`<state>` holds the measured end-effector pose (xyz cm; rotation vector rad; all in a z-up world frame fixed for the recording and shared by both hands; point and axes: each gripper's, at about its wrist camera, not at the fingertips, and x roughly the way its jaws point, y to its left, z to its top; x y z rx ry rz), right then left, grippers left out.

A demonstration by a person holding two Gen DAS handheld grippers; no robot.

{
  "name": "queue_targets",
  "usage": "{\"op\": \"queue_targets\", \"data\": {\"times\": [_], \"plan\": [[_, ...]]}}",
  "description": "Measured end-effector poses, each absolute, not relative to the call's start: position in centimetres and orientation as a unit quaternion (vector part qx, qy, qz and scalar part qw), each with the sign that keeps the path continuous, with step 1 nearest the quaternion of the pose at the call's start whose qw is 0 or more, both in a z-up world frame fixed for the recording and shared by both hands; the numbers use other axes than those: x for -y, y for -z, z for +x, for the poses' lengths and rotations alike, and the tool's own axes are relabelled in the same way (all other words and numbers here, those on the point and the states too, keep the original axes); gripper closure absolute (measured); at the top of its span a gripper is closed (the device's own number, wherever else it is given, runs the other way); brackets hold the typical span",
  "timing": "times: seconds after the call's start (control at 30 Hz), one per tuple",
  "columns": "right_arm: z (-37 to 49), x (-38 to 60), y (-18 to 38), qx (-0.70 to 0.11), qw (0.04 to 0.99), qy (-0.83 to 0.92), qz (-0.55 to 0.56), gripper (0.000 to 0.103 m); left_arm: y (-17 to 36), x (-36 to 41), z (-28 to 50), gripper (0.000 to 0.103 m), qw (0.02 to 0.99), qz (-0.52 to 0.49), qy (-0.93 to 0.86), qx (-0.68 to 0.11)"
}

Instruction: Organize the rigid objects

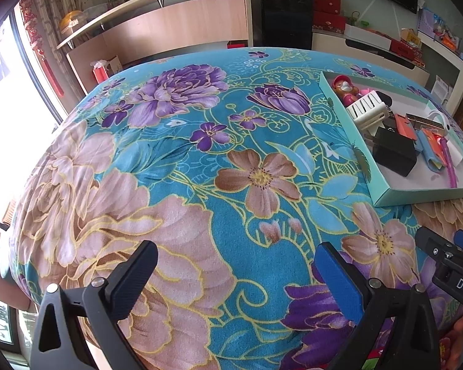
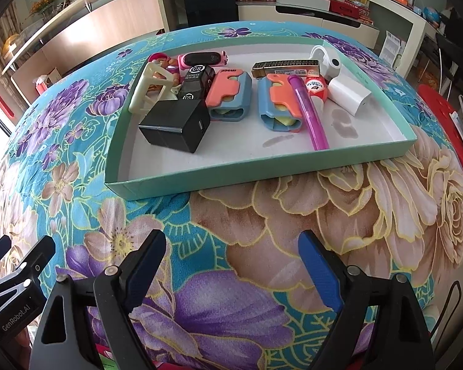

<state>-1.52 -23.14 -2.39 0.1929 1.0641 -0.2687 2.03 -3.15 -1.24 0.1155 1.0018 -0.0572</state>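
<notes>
In my right wrist view every small item already sits in the shallow mint-green tray (image 2: 262, 166): a black charger cube (image 2: 176, 125) at 9 o'clock, two blue-and-orange toy cutters (image 2: 228, 95) in the middle, a purple pen (image 2: 308, 114) and a white adapter (image 2: 348, 95) toward 3 o'clock. I see nothing loose on the floral cloth (image 2: 293, 215), so I judge the sorting essentially done. My right gripper (image 2: 231, 265) and left gripper (image 1: 234, 268) both gape wide and empty at 6 o'clock, well short of the tray.
</notes>
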Motion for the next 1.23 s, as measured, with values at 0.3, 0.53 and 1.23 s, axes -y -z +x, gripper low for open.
{"op": "queue_targets", "data": {"times": [0.3,0.53,1.23], "plan": [[-1.55,22.93,2.21,-0.504,0.85,0.131,0.081,0.015,1.37,3.09,2.07,0.0,0.874,0.053,0.029,-0.483],[-1.61,22.85,2.11,-0.504,0.851,0.132,0.075,0.015,1.28,3.11,2.0,0.0,0.875,0.052,0.031,-0.481],[-1.55,22.6,2.11,-0.506,0.849,0.135,0.069,0.015,1.02,3.21,1.88,0.0,0.878,0.054,0.032,-0.475]]}}
